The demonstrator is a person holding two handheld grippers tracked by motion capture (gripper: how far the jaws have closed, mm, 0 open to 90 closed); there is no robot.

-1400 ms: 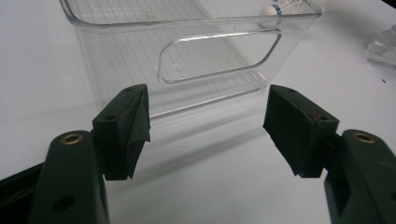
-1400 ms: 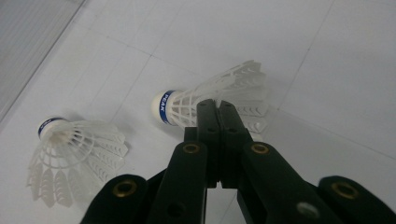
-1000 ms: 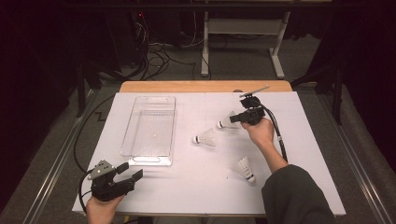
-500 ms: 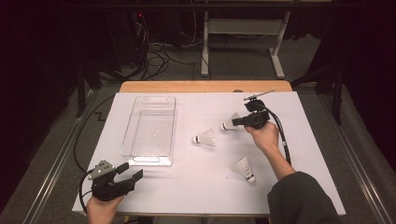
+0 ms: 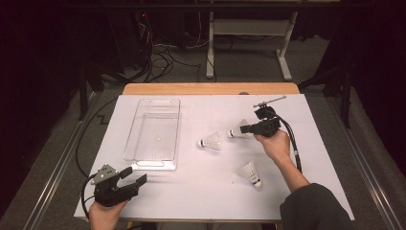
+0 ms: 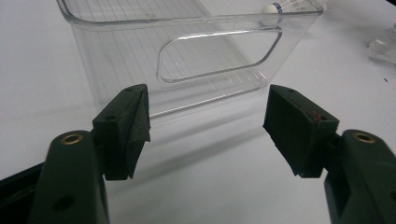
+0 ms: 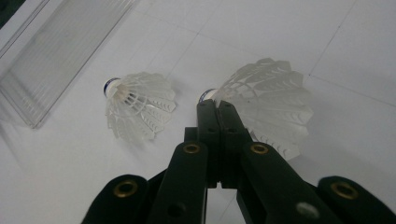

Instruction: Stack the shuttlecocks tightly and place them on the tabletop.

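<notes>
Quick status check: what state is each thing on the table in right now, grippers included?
Clear bin: upright, empty.
Left gripper: jaws open, holding nothing, facing the bin's end.
Right gripper: jaws shut, tips by a shuttlecock; no grip visible.
Far shuttlecock: lying at the right gripper's tips.
Middle shuttlecock: lying free.
Near shuttlecock: lying free.
</notes>
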